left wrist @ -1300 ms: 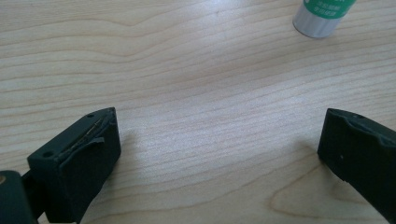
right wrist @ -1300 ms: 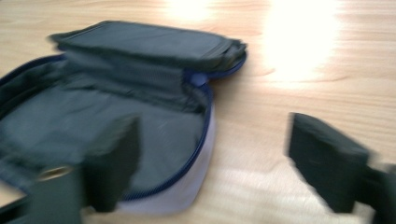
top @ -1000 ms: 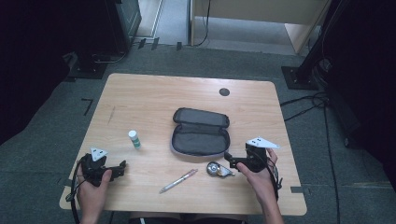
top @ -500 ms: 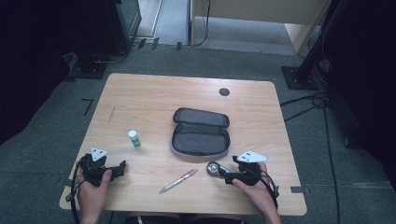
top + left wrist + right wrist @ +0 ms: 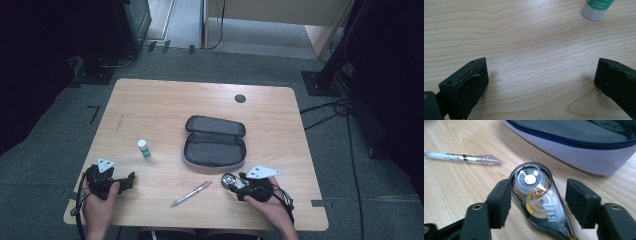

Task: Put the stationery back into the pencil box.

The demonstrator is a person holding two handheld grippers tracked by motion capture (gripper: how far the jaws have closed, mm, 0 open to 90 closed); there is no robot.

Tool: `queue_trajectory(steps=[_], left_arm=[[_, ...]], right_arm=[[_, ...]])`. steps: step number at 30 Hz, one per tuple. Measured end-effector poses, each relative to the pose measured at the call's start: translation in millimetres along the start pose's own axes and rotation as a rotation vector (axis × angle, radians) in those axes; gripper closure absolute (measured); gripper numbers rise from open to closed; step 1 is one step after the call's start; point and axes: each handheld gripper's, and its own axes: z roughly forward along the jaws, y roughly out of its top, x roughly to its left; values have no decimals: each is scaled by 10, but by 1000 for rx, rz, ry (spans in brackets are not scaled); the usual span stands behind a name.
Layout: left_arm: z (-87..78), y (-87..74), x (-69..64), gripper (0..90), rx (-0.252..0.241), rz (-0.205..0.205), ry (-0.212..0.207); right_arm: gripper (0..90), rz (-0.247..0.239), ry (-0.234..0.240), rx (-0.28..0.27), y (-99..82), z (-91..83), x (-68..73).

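Note:
A clear correction tape dispenser (image 5: 536, 195) lies flat on the wooden table (image 5: 150, 110), just in front of the open grey pencil case (image 5: 215, 142). My right gripper (image 5: 539, 195) straddles it; its jaws have just been closing. The left jaw touches the dispenser's edge, while a gap still separates the right jaw from it. From above, the right gripper (image 5: 235, 182) sits low at the dispenser (image 5: 228, 179). My left gripper (image 5: 131, 177) rests near the table's front left, wide open with bare wood between its jaws, as its own view of the left gripper (image 5: 541, 72) confirms.
A white and green glue stick (image 5: 144, 149) stands ahead of the left gripper; its base (image 5: 596, 8) shows there. A clear pen (image 5: 191, 193) lies between the two hands, left of the dispenser. The pencil case's pale wall (image 5: 579, 157) rises right behind the dispenser. A round black grommet (image 5: 240, 98) sits at the back.
My right hand has dropped and shifted left and nearer the front edge, bringing its jaws around the tape dispenser, and the jaws have narrowed. The left hand has stayed put.

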Motion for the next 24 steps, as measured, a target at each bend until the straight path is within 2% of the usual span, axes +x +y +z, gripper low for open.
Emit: queue_trajectory(steps=[2,7,10,12,13,15,18,19,24], left_arm=[[0,0,0,0,0,0,0],[0,0,0,0,0,0,0],[0,0,0,0,0,0,0],[0,0,0,0,0,0,0],[0,0,0,0,0,0,0],[0,0,0,0,0,0,0],[0,0,0,0,0,0,0],[0,0,0,0,0,1,0],[-2,-2,-4,0,0,0,0]], right_arm=[[420,-2,13,-9,-2,6,22],[401,-14,-9,2,15,60,72],[396,-56,-42,18,47,94,116],[396,-56,-41,19,58,118,124],[394,-43,-58,38,67,148,137],[387,-47,-77,51,69,183,153],[383,-56,-75,63,73,209,183],[373,-73,-77,60,76,231,209],[362,-67,-88,50,80,258,220]])
